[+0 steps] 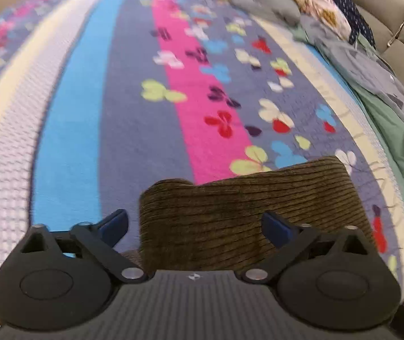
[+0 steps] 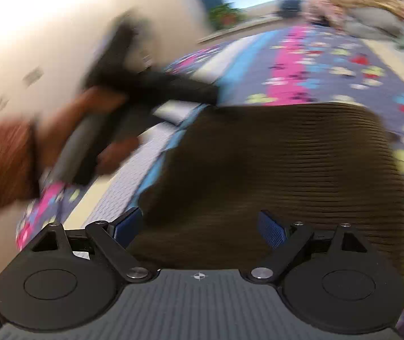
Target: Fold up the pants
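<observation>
My left wrist camera is looking low along the striped bedspread (image 1: 94,119), close behind the folded pants (image 1: 247,215). My right one is sitting nearer them, facing the same bed, catching my left hand (image 2: 68,130) at 10 o'clock.

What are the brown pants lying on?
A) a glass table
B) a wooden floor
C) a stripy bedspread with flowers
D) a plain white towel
C: the brown pants rest folded on a bedspread with blue, pink and purple stripes and flower shapes.
</observation>
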`<move>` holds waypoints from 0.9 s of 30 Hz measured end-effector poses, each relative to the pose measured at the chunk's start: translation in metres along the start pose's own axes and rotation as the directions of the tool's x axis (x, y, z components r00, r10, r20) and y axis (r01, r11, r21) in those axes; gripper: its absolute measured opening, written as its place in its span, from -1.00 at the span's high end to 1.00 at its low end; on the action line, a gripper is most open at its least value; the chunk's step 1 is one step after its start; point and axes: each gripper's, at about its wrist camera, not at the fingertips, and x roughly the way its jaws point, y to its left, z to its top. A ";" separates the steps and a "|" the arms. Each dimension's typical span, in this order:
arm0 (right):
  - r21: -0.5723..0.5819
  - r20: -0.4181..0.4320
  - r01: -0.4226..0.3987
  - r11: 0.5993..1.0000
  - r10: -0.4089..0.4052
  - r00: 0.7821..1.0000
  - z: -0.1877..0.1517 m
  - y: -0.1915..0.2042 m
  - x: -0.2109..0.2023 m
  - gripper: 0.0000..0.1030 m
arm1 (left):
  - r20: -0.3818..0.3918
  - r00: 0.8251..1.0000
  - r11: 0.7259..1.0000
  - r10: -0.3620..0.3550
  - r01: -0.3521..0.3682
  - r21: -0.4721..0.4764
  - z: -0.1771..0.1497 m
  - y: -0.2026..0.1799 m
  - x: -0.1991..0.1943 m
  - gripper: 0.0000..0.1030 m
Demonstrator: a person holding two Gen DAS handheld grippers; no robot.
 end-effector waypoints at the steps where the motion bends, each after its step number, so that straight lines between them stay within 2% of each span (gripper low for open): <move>1: -0.054 -0.008 0.000 0.999 0.000 1.000 -0.002 0.013 0.009 -0.74 | -0.031 0.999 1.000 -0.009 0.010 0.004 0.003 0.001 0.005 -0.77; 3: -0.159 -0.031 -0.004 0.987 -0.001 1.000 -0.008 0.035 0.025 -0.74 | -0.051 0.999 0.999 -0.001 0.003 0.045 0.004 -0.001 0.010 -0.72; 5: -0.243 -0.050 0.005 0.970 -0.018 0.999 -0.015 0.050 0.038 -0.71 | -0.058 0.998 0.996 0.004 0.001 0.090 0.004 -0.003 0.013 -0.56; 6: -0.291 -0.047 0.033 0.956 -0.049 0.998 -0.019 0.055 0.044 -0.61 | -0.058 0.998 0.995 0.004 0.002 0.098 0.004 -0.002 0.013 -0.39; 7: -0.355 -0.042 0.082 0.931 -0.103 0.994 -0.026 0.061 0.051 -0.21 | -0.055 0.998 0.995 -0.004 0.010 0.098 0.004 0.001 0.013 -0.16; 8: -0.416 -0.050 0.090 0.905 -0.122 0.991 -0.031 0.065 0.056 -0.12 | -0.047 0.999 0.996 -0.017 0.021 0.090 0.005 0.003 0.009 -0.04; 9: -0.441 -0.042 0.083 0.894 -0.113 0.993 -0.034 0.066 0.055 0.10 | -0.039 0.999 0.996 -0.034 0.037 0.080 0.005 0.005 0.006 0.18; 10: -0.452 -0.036 0.080 0.888 -0.107 0.994 -0.035 0.067 0.053 0.27 | -0.030 0.998 0.995 -0.061 0.063 0.073 0.004 0.007 0.001 0.29; 11: -0.451 -0.036 0.077 0.889 -0.105 0.994 -0.033 0.069 0.050 0.31 | -0.023 0.996 0.994 -0.081 0.082 0.067 0.004 0.008 -0.004 0.32; 13: -0.376 -0.036 0.058 0.925 -0.077 0.996 -0.020 0.066 0.037 0.39 | 0.001 0.995 0.992 -0.104 0.103 0.073 0.003 0.007 -0.013 0.38; 15: -0.297 -0.037 0.037 0.954 -0.050 0.998 -0.007 0.060 0.027 0.43 | 0.024 0.992 0.990 -0.121 0.119 0.072 0.003 0.005 -0.023 0.40; 19: -0.174 -0.037 0.001 0.985 -0.008 0.999 0.011 0.055 0.016 0.45 | 0.063 0.988 0.989 -0.141 0.137 0.062 0.005 0.005 -0.045 0.43; 23: -0.183 -0.029 -0.046 0.982 0.041 0.999 0.019 0.071 0.019 0.45 | 0.102 0.988 0.993 -0.114 0.108 0.056 -0.001 0.025 -0.068 0.43; 26: -0.232 -0.076 -0.057 0.971 0.041 0.996 0.013 0.083 0.045 0.45 | 0.067 0.996 0.998 -0.061 0.059 0.031 -0.010 0.051 -0.053 0.39; 27: -0.233 -0.094 -0.052 0.971 0.030 0.995 0.007 0.082 0.055 0.45 | 0.057 0.997 0.999 -0.053 0.053 0.005 -0.014 0.059 -0.043 0.30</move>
